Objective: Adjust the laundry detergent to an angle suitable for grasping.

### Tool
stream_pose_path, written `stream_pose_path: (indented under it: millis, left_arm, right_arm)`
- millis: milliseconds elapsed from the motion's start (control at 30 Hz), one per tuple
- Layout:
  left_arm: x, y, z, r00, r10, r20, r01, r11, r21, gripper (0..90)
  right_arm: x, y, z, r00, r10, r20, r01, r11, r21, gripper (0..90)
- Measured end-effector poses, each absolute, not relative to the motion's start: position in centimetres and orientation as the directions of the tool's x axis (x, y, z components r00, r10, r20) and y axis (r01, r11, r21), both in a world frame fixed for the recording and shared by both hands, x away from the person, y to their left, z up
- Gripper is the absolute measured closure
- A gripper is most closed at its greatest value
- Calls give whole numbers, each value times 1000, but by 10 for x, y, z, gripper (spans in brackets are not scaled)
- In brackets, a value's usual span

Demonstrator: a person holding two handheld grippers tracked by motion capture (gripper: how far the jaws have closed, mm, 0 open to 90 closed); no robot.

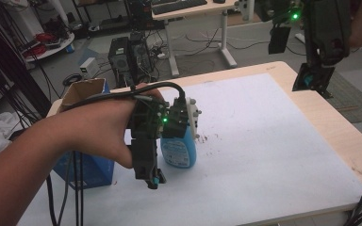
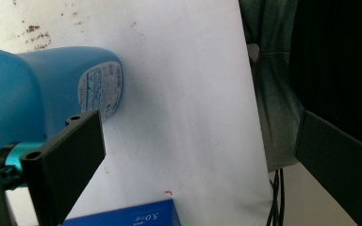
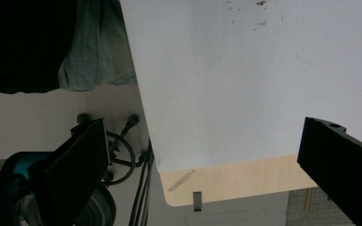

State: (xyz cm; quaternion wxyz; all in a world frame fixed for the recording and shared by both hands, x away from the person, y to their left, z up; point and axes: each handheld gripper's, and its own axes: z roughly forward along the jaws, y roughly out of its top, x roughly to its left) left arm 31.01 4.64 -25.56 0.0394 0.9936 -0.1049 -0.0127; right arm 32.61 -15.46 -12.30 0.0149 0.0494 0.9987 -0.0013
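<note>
Blue spray bottle (image 1: 179, 149) upright on white counter (image 1: 264, 155), just beside blue box (image 1: 90, 169), left gripper (image 1: 153, 181) beside bottle, fingers apart, holding nothing, right gripper (image 1: 311, 84) raised over far counter edge, fingers apart, empty.

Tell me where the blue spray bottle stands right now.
In the high view the blue spray bottle stands left of centre on the white mat, behind the left gripper.
</note>
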Motion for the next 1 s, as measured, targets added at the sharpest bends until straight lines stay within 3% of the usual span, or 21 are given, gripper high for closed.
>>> stream_pose_path:
  millis: [567,1000]
  left_arm:
    - [308,49,-255,977,-212,-19,-210,-974,84,27]
    - [295,90,-243,988,-157,5,-157,-986,57,27]
  right_arm:
    - [326,-159,-127,-993,115,-34,116,993,-5,18]
    - [315,-156,-125,-990,132,-52,132,991,3,18]
